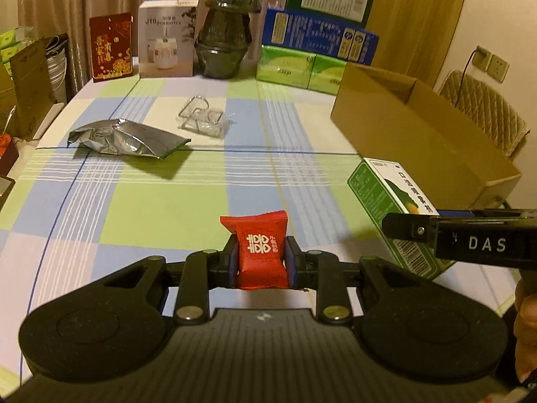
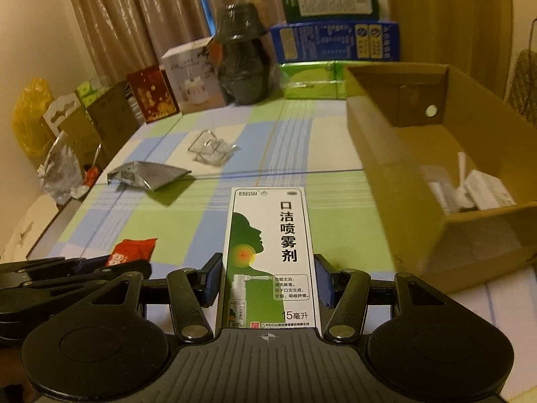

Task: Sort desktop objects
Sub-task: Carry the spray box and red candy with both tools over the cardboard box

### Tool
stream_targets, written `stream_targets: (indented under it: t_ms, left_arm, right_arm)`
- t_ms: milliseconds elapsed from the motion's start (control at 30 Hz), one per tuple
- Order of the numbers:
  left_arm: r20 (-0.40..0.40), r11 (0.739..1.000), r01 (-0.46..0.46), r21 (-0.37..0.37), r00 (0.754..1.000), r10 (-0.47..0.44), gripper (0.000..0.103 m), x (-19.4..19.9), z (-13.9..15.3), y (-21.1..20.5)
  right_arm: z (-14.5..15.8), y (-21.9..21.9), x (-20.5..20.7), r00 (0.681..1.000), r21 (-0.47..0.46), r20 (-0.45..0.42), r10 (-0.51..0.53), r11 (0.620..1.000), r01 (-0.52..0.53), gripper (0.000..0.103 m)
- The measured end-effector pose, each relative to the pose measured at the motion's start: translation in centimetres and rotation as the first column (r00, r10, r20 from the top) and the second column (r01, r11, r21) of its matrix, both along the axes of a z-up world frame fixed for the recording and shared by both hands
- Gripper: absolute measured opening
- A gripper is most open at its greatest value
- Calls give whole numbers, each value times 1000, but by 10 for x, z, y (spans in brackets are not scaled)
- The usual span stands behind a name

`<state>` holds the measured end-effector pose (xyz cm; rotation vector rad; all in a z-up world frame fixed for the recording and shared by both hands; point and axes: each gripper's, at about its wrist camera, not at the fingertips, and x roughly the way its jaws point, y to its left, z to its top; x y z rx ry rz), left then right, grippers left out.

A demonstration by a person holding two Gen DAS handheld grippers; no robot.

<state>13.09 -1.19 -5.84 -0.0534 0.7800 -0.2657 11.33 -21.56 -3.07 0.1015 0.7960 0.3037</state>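
My left gripper point(image 1: 261, 257) is shut on a red candy packet point(image 1: 259, 248) and holds it above the checked tablecloth point(image 1: 161, 208). The packet also shows in the right wrist view point(image 2: 131, 250). My right gripper point(image 2: 267, 282) is shut on a green and white spray box point(image 2: 268, 255), held lengthwise between the pads. The box also shows in the left wrist view point(image 1: 391, 208), with the right gripper's body in front of it. An open cardboard box point(image 2: 396, 168) stands to the right with white items inside point(image 2: 470, 188).
A silver foil pouch point(image 1: 127, 139) and a clear plastic holder point(image 1: 204, 119) lie mid-table. At the back stand a red box point(image 1: 112, 47), a white box point(image 1: 166, 38), a dark wrapped jar point(image 1: 228, 30) and stacked green and blue boxes point(image 1: 319, 37).
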Motion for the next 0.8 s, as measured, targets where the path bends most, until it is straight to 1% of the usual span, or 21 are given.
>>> stream_targets:
  t_ms: [233, 367, 533, 667, 800]
  left_arm:
    - [31, 1000, -11, -5, 999, 11, 23, -35, 27, -12]
    - [42, 1000, 3, -2, 999, -3, 23, -52, 37, -25]
    - [57, 999, 43, 5, 997, -43, 23, -64, 48, -51]
    - [54, 997, 77, -19, 996, -76, 23, -69, 56, -68]
    - [71, 994, 105, -17, 992, -104, 23, -74, 64, -87]
  right_arm:
    - [29, -26, -29, 999, -1, 48, -7, 1000, 7, 53]
    - [44, -46, -44, 996, -13, 84, -26, 1000, 28, 53]
    - [56, -74, -61, 992, -5, 107, -68, 998, 69, 53]
    - [62, -97, -72, 988, -3, 114, -108, 994, 109, 53]
    - [64, -120, -80, 983, -5, 112, -145, 989, 146, 53]
